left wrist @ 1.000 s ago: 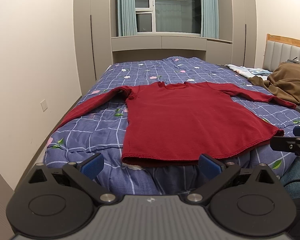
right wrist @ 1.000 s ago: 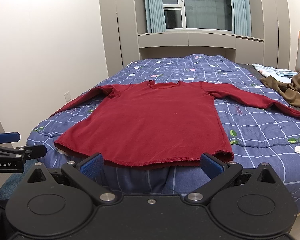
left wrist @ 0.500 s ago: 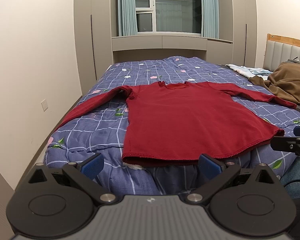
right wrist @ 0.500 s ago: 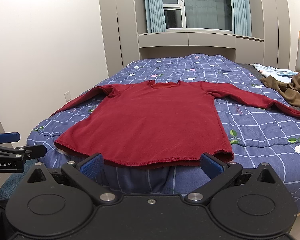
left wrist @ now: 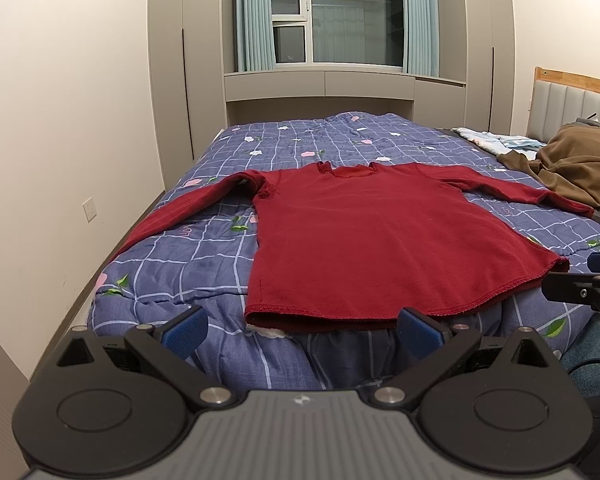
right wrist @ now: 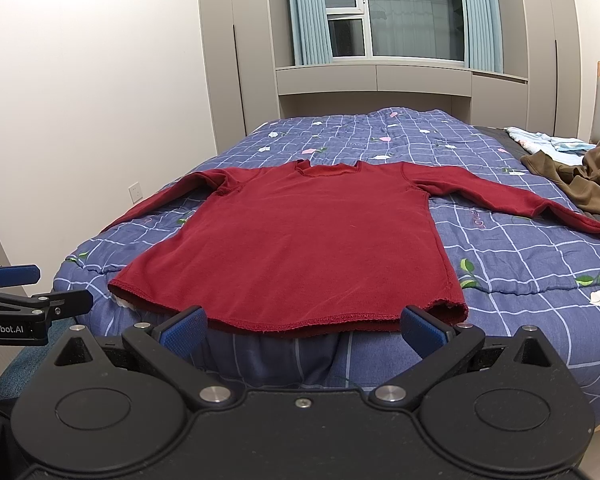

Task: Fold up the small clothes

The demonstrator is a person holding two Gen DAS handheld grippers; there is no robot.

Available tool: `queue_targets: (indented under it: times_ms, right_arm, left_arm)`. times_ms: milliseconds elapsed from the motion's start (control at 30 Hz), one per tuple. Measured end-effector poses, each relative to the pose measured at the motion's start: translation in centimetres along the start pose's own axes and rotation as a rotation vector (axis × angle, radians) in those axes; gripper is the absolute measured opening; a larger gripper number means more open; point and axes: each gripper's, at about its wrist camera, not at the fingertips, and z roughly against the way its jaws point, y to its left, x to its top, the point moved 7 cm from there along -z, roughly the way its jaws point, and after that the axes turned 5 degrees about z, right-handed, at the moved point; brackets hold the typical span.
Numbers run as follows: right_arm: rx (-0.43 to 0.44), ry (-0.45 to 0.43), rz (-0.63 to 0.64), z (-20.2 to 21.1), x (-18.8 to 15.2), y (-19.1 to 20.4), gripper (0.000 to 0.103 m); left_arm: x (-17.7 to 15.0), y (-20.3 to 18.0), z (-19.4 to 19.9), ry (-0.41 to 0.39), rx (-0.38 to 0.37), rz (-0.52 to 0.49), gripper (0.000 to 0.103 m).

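A dark red long-sleeved shirt (left wrist: 372, 236) (right wrist: 312, 240) lies flat on the bed, neck toward the window, both sleeves spread sideways, hem at the near bed edge. My left gripper (left wrist: 302, 326) hovers open just short of the hem, toward its left end, holding nothing. My right gripper (right wrist: 302, 326) is also open and empty, just short of the hem near its right corner. The right gripper's fingers (left wrist: 580, 290) show at the right edge of the left wrist view. The left gripper's fingers (right wrist: 32, 300) show at the left edge of the right wrist view.
The bed carries a blue checked quilt (left wrist: 180, 264) (right wrist: 520, 264) with flower prints. A brown garment (left wrist: 576, 168) (right wrist: 580, 176) and light blue cloth (right wrist: 540, 140) lie at the right by the headboard (left wrist: 572, 100). A wall runs close along the bed's left side.
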Motion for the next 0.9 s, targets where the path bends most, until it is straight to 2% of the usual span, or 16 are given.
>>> queue_targets:
  times_ms: [667, 900]
  right_arm:
    - [0.0, 0.001, 0.001, 0.02, -0.01, 0.04, 0.103]
    - [0.0, 0.005, -0.001, 0.04, 0.12, -0.11, 0.103]
  left_arm:
    - [-0.01, 0.0, -0.01, 0.001, 0.0, 0.0, 0.103]
    - [-0.07, 0.46, -0.38, 0.024, -0.008, -0.004, 0.103]
